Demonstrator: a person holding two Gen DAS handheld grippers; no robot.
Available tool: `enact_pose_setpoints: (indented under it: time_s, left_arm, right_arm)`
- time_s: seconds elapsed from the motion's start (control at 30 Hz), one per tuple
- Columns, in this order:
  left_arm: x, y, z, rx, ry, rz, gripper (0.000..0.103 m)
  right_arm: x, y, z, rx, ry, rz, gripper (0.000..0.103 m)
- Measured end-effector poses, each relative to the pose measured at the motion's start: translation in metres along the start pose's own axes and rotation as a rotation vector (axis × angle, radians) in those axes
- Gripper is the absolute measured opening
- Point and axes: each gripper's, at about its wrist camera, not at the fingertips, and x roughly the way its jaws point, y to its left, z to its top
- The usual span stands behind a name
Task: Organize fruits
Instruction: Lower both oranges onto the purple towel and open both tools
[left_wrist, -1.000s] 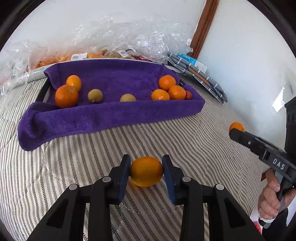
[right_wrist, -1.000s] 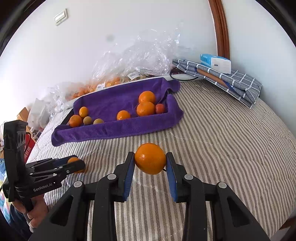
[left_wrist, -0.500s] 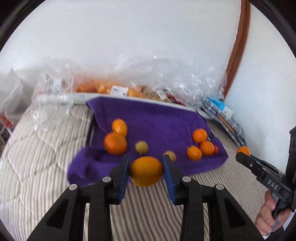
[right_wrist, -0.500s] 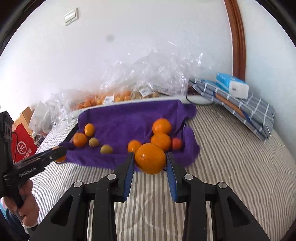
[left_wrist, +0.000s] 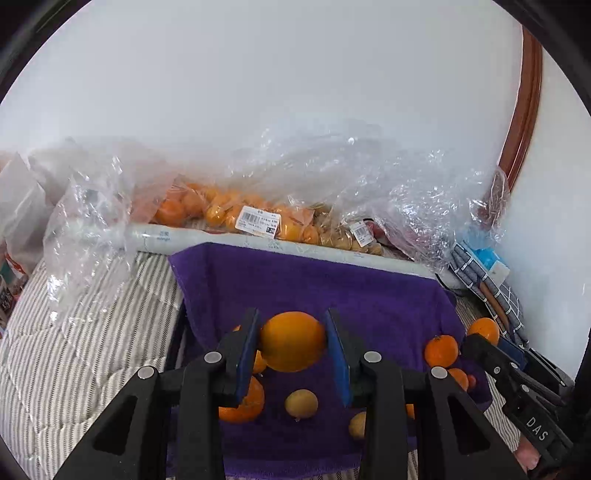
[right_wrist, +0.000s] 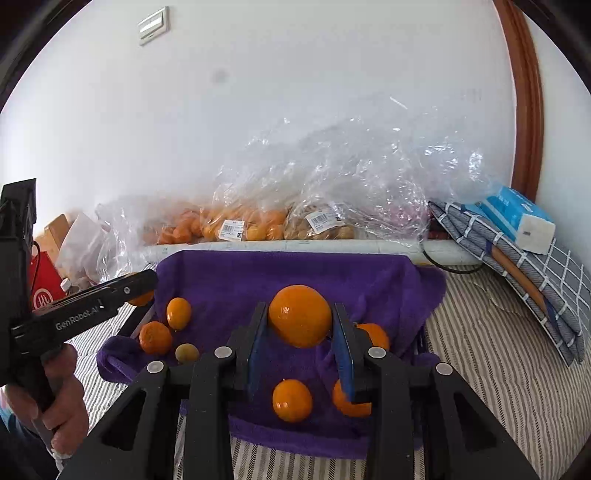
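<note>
Two oranges in hand, one per gripper, both carried over the purple towel (right_wrist: 229, 284) that lines the tray on the striped bedcover (right_wrist: 491, 354).

Left gripper (left_wrist: 292, 341): closed on a large orange (left_wrist: 292, 341), blue pads pressing its two sides at about the widest part. The fruit fills the gap; nothing touches it from below.

Right gripper (right_wrist: 300, 321): closed on another orange (right_wrist: 300, 316), which sits high between the pads, gripped more by its lower half. I judge this hold the less secure of the two.

Handling, as I judge it: round, firm, moderately heavy for its size, rind smooth and slightly waxy, so it can roll or squirt out if pinched off-centre. Best taken across the equator, with moderate squeeze; hard pressure would bruise it.

On the towel already: loose oranges at left (right_wrist: 155, 337) and right (right_wrist: 292, 400), and small yellowish fruits (left_wrist: 301, 403) between. The soft cloth should stop a released fruit rolling far.

Behind, bagged fruit (left_wrist: 255, 218) along the wall.
</note>
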Motion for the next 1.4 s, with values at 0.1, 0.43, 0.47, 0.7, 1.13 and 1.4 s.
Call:
enact_pose_setpoints:
  time_s: [0.1, 0.43, 0.47, 0.7, 1.13, 1.4]
  left_arm:
    - [0.016, -0.001, -0.009, 0.001, 0.040, -0.001, 0.034]
    - [0.033, -0.004, -0.023, 0.060, 0.078, 0.054, 0.034]
    - [0.033, -0.005, -0.023, 0.063, 0.075, 0.052, 0.034]
    - [0.035, -0.008, -0.028, 0.084, 0.072, 0.055, 0.034]
    - [0.021, -0.008, -0.024, 0.079, -0.018, 0.065, 0.051]
    - [0.000, -0.017, -0.023, 0.135, -0.063, 0.105, 0.052]
  right_arm:
    - [0.018, 0.002, -0.011, -0.017, 0.029, 0.000, 0.033]
    - [0.045, -0.007, -0.024, -0.007, 0.122, 0.052, 0.034]
    - [0.046, -0.010, -0.025, 0.005, 0.131, 0.061, 0.034]
    - [0.050, -0.015, -0.027, 0.032, 0.145, 0.061, 0.034]
    - [0.041, -0.022, -0.029, 0.058, 0.106, 0.069, 0.047]
    - [0.012, -0.018, -0.016, 0.079, 0.033, 0.036, 0.052]
